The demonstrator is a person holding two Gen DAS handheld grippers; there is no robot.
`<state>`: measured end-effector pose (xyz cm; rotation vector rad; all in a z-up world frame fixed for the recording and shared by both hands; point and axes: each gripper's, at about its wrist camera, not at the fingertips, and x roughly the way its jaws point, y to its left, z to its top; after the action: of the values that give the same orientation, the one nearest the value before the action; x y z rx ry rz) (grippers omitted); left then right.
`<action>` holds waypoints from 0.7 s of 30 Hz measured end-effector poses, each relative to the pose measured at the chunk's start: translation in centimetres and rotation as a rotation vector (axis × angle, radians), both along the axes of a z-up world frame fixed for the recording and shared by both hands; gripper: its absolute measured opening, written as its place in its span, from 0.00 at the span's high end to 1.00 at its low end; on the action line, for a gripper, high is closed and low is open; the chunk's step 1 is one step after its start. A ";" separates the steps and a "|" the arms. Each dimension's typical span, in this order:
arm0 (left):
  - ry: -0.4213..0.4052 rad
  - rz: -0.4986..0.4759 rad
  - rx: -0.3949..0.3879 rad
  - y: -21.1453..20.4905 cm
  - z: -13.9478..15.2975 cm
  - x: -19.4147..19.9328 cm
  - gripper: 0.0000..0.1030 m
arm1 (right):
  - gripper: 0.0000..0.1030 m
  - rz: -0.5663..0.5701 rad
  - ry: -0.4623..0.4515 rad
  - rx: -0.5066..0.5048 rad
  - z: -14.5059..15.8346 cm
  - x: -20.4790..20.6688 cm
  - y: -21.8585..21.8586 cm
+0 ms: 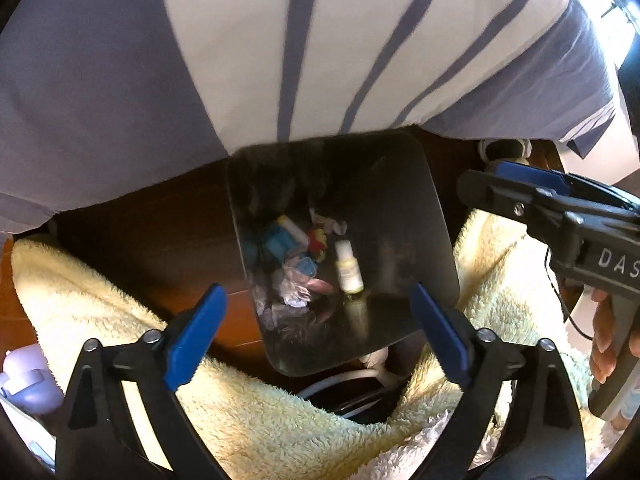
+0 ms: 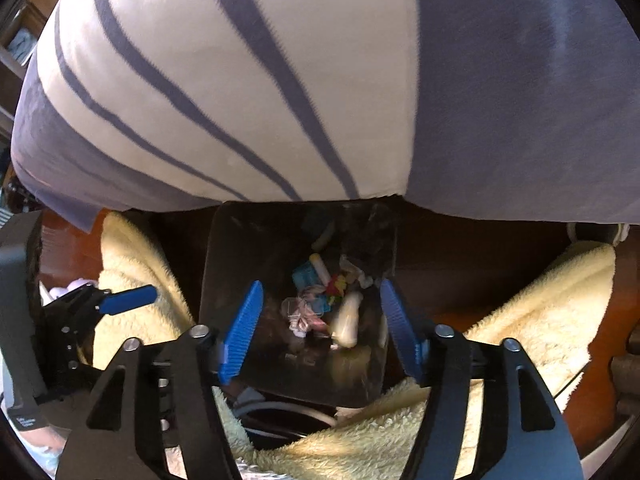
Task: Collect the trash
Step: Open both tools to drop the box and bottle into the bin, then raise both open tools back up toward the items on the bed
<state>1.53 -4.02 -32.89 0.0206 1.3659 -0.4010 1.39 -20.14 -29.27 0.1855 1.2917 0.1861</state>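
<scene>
A dark rectangular trash bin (image 1: 420,216) (image 2: 224,248) stands on the wooden floor below both grippers. Inside lie several bits of trash: a small pale yellow bottle (image 1: 349,267) (image 2: 347,318), blurred in the right wrist view, a blue packet (image 1: 280,242) (image 2: 306,274), a red and yellow wrapper (image 1: 318,242) (image 2: 336,286) and crumpled clear plastic (image 1: 294,290) (image 2: 302,314). My left gripper (image 1: 316,332) is open and empty above the bin's near edge. My right gripper (image 2: 320,328) is open and empty above the bin; it also shows in the left wrist view (image 1: 516,196).
A cream fluffy towel (image 1: 248,416) (image 2: 532,320) lies around the bin's near side. A person's striped white and purple shirt (image 1: 320,40) (image 2: 280,80) fills the top of both views. A white cable (image 1: 360,378) lies below the bin. A lilac object (image 1: 24,380) sits at the lower left.
</scene>
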 end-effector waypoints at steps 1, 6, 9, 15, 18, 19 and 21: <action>-0.007 0.005 -0.001 0.1 0.4 0.0 0.10 | 0.18 -0.007 -0.007 -0.007 0.1 0.0 -0.1; -0.058 0.025 -0.014 0.6 2.2 -0.1 0.08 | 0.08 -0.030 -0.053 -0.071 1.6 -0.3 -0.9; -0.094 0.040 -0.028 1.1 3.6 -0.5 0.08 | 0.08 -0.040 -0.084 -0.077 2.8 -0.6 -1.3; -0.200 0.057 -0.021 2.1 7.6 -0.6 0.08 | 0.08 -0.065 -0.185 -0.066 7.1 -1.0 -2.6; -0.263 0.076 -0.026 2.9 10.1 -0.2 0.08 | 0.08 -0.074 -0.249 -0.075 9.6 -0.8 -3.2; -0.282 0.081 -0.027 3.1 10.9 -0.1 0.08 | 0.08 -0.074 -0.264 -0.077 10.2 -0.6 -3.3; -0.329 0.090 -0.021 3.6 12.6 0.4 0.08 | 0.07 -0.076 -0.302 -0.083 11.7 -0.1 -3.6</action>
<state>1.95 -0.39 -20.30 0.0068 1.0341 -0.3200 1.27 -23.75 -17.60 0.1292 0.9887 0.0911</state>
